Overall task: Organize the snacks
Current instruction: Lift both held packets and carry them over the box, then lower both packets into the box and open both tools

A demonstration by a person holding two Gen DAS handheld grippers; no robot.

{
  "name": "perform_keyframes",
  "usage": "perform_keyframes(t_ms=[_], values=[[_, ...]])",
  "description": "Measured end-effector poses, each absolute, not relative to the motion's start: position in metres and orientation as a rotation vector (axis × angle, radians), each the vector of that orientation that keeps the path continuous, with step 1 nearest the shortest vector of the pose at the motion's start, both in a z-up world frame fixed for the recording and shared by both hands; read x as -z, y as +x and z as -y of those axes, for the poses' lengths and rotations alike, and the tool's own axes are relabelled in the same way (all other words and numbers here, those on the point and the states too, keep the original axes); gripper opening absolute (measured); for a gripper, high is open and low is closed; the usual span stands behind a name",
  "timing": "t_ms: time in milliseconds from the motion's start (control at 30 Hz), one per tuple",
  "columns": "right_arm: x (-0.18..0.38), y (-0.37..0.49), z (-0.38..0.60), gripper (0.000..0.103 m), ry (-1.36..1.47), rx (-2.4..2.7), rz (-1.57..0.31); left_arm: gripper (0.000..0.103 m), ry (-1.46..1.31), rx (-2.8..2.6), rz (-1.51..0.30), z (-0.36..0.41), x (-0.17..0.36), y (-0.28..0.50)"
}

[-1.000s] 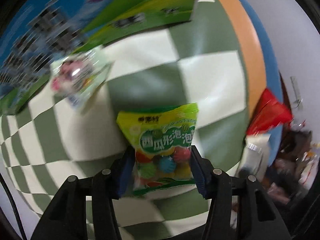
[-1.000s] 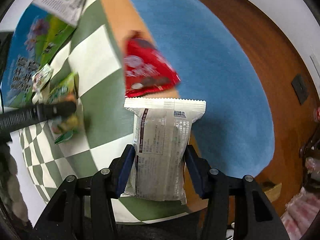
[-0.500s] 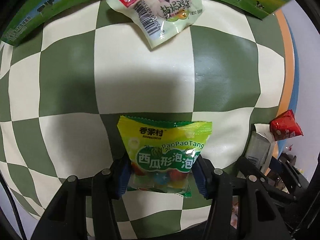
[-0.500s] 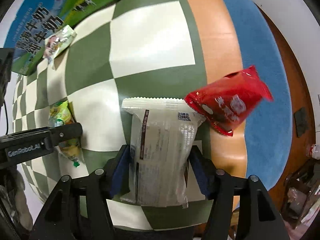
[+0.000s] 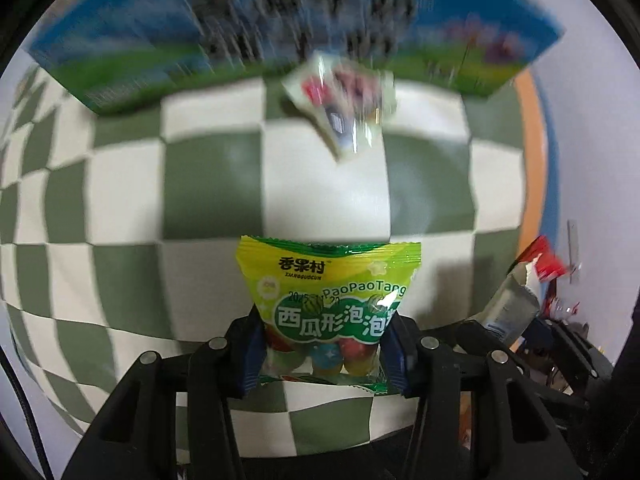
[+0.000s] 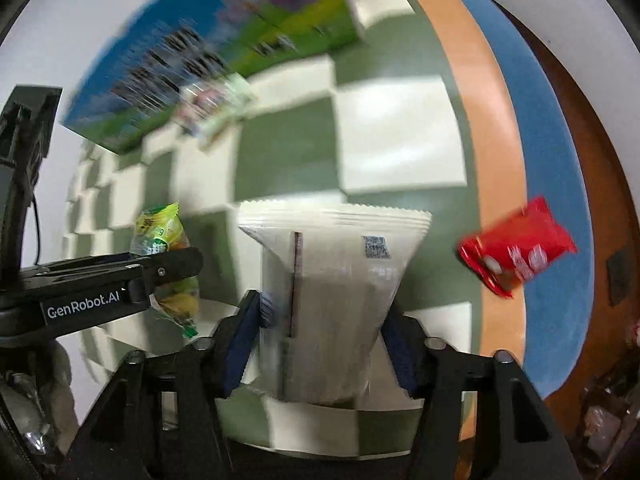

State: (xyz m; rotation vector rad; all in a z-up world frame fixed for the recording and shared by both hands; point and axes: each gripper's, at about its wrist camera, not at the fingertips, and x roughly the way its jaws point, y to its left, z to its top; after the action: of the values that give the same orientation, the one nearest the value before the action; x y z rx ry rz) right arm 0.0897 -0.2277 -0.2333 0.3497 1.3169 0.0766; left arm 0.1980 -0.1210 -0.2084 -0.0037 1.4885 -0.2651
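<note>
My left gripper (image 5: pixel 322 350) is shut on a green and yellow candy bag (image 5: pixel 330 292) and holds it above the checkered tablecloth (image 5: pixel 120 184). My right gripper (image 6: pixel 320 338) is shut on a white snack packet (image 6: pixel 332 288), also held above the cloth. In the right wrist view the left gripper (image 6: pixel 176 260) with its candy bag (image 6: pixel 164 236) is at the left. A pale small packet (image 5: pixel 344 100) lies near a blue and green box (image 5: pixel 280 32). A red packet (image 6: pixel 516 252) lies at the right by the table edge.
The blue and green box (image 6: pixel 192 64) lies along the far side of the cloth. The table has an orange rim (image 6: pixel 492 140) with a blue rug (image 6: pixel 560 160) beyond it. The white packet in my right gripper shows at the right of the left wrist view (image 5: pixel 508 304).
Both grippers have swung and lifted with their packets; the view now faces the box more squarely. The red packet has slid to the right in the right wrist view. Both grips are unchanged.
</note>
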Motion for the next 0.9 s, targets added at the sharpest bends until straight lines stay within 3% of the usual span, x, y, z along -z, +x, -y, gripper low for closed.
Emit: perform_keyframes(t_ms=[400,633,900], values=[[0.091,0.165,0.237,0.058,0.373,-0.242,-1.072,0.047,-0.102,0.268,-1.267,0.082,0.076,0.275],[0.055,0.275,0.214,0.058,0.276,-0.289,-1.034,0.047,-0.013,0.155,-1.279,0.051,0.084,0.345],[0.091,0.385,0.187,0.058,0.147,-0.283,-1.197,0.048,-0.009,0.061,-1.409,0.024,0.13,0.392]])
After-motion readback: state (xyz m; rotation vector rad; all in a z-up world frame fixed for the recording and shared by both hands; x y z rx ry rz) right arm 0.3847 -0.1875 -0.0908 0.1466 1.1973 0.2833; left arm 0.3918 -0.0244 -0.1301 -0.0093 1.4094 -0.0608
